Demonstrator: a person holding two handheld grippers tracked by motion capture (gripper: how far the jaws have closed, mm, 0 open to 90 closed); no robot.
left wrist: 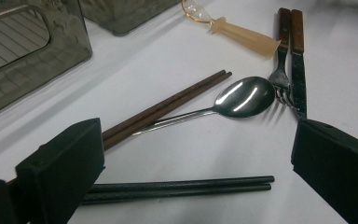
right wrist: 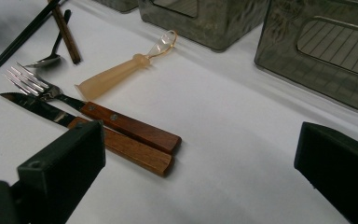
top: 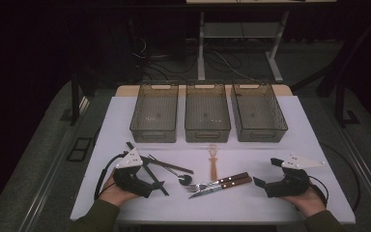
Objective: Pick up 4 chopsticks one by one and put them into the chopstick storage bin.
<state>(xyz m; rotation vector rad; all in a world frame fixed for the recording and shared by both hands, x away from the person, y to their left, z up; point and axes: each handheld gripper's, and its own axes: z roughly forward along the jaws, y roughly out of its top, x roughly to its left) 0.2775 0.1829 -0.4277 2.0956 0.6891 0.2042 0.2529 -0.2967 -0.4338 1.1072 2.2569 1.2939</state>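
Observation:
Cutlery lies on a white table. Black chopsticks and brown chopsticks lie by my left gripper, which rests on the table, open and holding nothing. A steel spoon lies beside a wooden-handled fork and knife. A translucent amber utensil lies behind them. My right gripper rests open, right of the knife handle, nothing between its jaws.
Three smoky transparent bins stand in a row at the back: left, middle, right. Bare tabletop lies in front of the cutlery and between the bins and the utensils. Cables and table legs stand beyond the far edge.

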